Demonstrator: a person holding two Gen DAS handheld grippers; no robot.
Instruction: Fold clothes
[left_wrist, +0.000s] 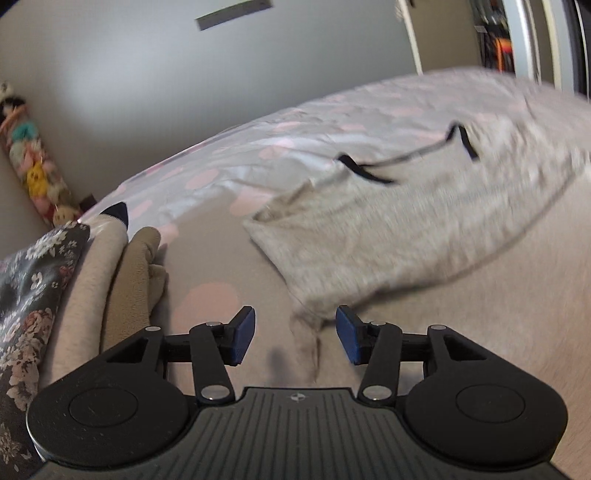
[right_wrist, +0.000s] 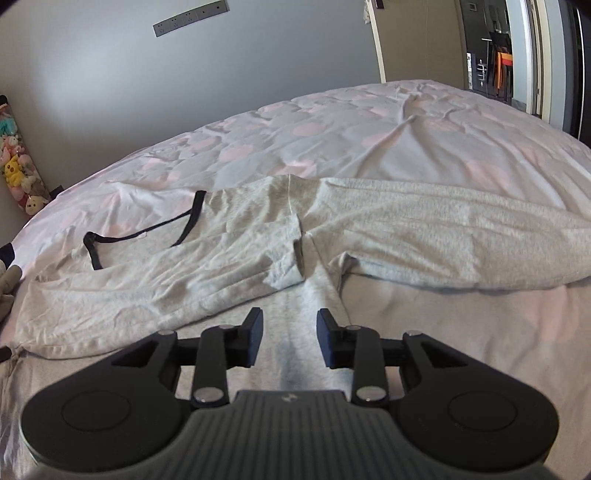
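A light grey garment with black trim at the neckline (right_wrist: 192, 258) lies spread and wrinkled across the bed. One sleeve runs toward my right gripper (right_wrist: 290, 338), which is open with the sleeve cloth lying between its blue pads. In the left wrist view the same grey garment (left_wrist: 388, 229) looks blurred, and a narrow corner of it reaches down between the pads of my left gripper (left_wrist: 295, 334), which is open too. Whether either gripper touches the cloth is unclear.
The bedsheet (right_wrist: 369, 140) is white with pink dots. A pile of other clothes, beige (left_wrist: 122, 280) and dark floral (left_wrist: 26, 295), sits at the left. A tube of plush toys (right_wrist: 16, 170) leans in the wall corner. A doorway (right_wrist: 495, 51) opens at the far right.
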